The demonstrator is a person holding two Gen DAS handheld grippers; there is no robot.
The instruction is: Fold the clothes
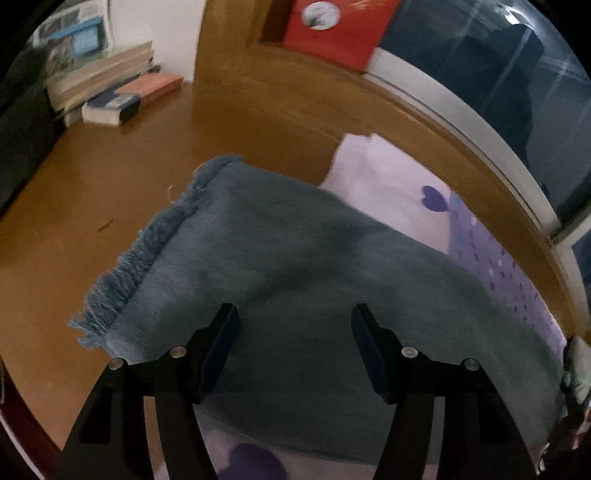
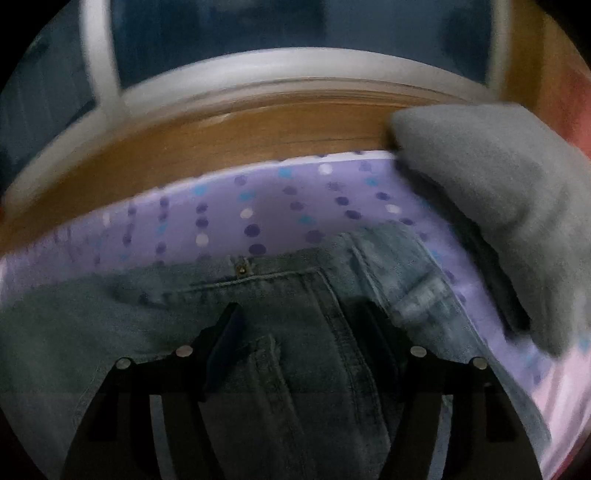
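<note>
The wooden bench (image 1: pixel 122 192) carries a lilac dotted sheet (image 2: pixel 258 199), with a window (image 1: pixel 498 74) along its far edge, a stack of books (image 1: pixel 110 88) at 10 o'clock and a red box (image 1: pixel 332 29) at 12 o'clock. The left gripper (image 1: pixel 293 332) hovers with jaws apart above a teal fringed blanket (image 1: pixel 277 258), folded, its fringe at 9 o'clock. The right gripper (image 2: pixel 299 332) has jaws apart over faded jeans (image 2: pixel 295 295) lying on the sheet; the blanket's corner hangs at 2 o'clock.
</note>
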